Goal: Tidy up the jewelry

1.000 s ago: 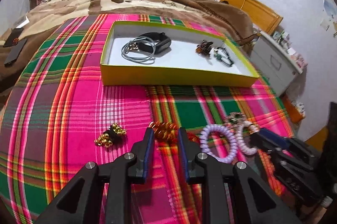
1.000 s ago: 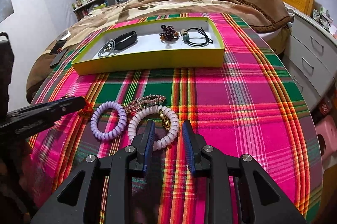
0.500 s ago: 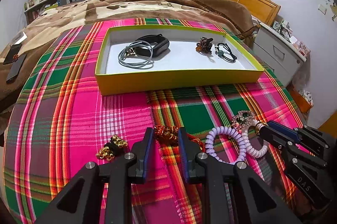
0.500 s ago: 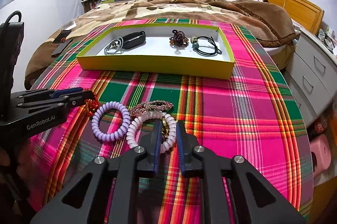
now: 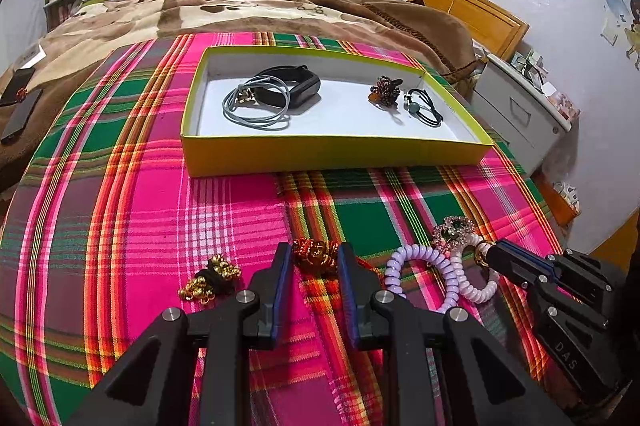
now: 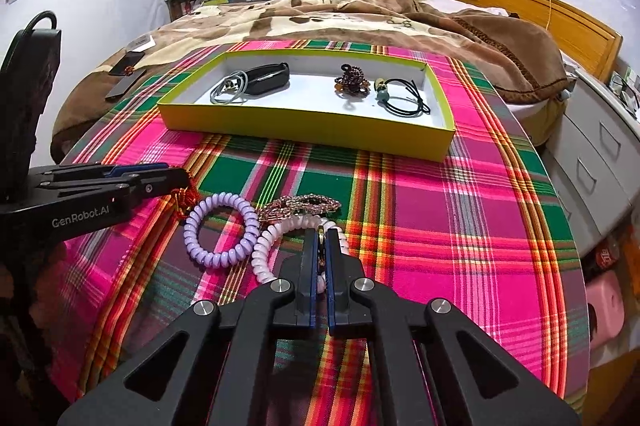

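Observation:
A yellow tray lies on the plaid cloth and holds a grey cord, a black band, a beaded piece and a black hair tie. My left gripper is open around a red-gold ornament, its jaws on either side. A black-gold hair tie lies to its left. My right gripper is shut on a white coil bracelet with a gold charm. A lilac coil bracelet and a rhinestone clip lie beside it.
The plaid cloth covers a round table. A bed with a brown blanket lies behind it. White drawers stand at the right. Phones lie on the blanket at the left.
My right gripper has closed on the white coil bracelet's charm. My left gripper has moved slightly forward around the red-gold ornament.

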Demonstrator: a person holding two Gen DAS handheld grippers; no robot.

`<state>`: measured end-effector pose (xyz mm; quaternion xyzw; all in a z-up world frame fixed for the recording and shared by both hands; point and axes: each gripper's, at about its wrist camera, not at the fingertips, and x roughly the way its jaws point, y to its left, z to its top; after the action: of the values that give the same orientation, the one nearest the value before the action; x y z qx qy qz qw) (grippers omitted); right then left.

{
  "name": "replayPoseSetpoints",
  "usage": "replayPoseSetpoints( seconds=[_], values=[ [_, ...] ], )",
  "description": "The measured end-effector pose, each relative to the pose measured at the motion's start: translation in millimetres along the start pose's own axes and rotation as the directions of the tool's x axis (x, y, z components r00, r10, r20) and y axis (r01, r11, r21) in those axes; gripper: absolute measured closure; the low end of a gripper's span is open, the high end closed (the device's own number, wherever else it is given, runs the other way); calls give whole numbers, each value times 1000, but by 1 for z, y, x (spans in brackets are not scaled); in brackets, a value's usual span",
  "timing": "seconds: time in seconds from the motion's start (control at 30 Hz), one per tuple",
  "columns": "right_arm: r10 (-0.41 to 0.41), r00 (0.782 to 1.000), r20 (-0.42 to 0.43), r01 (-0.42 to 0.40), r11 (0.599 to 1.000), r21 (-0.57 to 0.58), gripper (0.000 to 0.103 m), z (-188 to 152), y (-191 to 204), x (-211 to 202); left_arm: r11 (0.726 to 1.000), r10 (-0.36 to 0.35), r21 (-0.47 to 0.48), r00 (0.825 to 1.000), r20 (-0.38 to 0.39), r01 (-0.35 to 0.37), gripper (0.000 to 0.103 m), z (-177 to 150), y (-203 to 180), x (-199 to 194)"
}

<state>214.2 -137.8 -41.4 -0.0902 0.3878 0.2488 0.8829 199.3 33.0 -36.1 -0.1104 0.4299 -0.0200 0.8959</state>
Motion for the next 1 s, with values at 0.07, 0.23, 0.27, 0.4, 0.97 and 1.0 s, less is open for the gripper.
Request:
replayPoseSetpoints(
  seconds=[0.07,0.23,0.27,0.4,0.97,1.0],
  values=[
    [0,1000,2,0,1000,1,100,0,0,0,1000,3,3,1000,-1,-3,80,2,-2,2],
    [6,1000,11,-6,1000,17,100,-1,-2,-2,1000,17,24,1000,3,-17,80,5,-5,5],
    [9,1000,12,-9,1000,21,100,-1,-2,-3,999,25,30,1000,3,-25,81,5,-5,6],
    [15,1000,14,-16,999,28,100,-1,-3,-6,999,29,45,1000,6,-29,85,7,-6,8],
    [16,999,38,-17,999,42,100,-1,-5,-22,997,-36,73,998,56,32,97,-4,1,-19],
    [15,999,40,-17,999,43,100,-1,-5,-23,996,-38,77,997,62,33,97,-4,0,-21]
  ],
)
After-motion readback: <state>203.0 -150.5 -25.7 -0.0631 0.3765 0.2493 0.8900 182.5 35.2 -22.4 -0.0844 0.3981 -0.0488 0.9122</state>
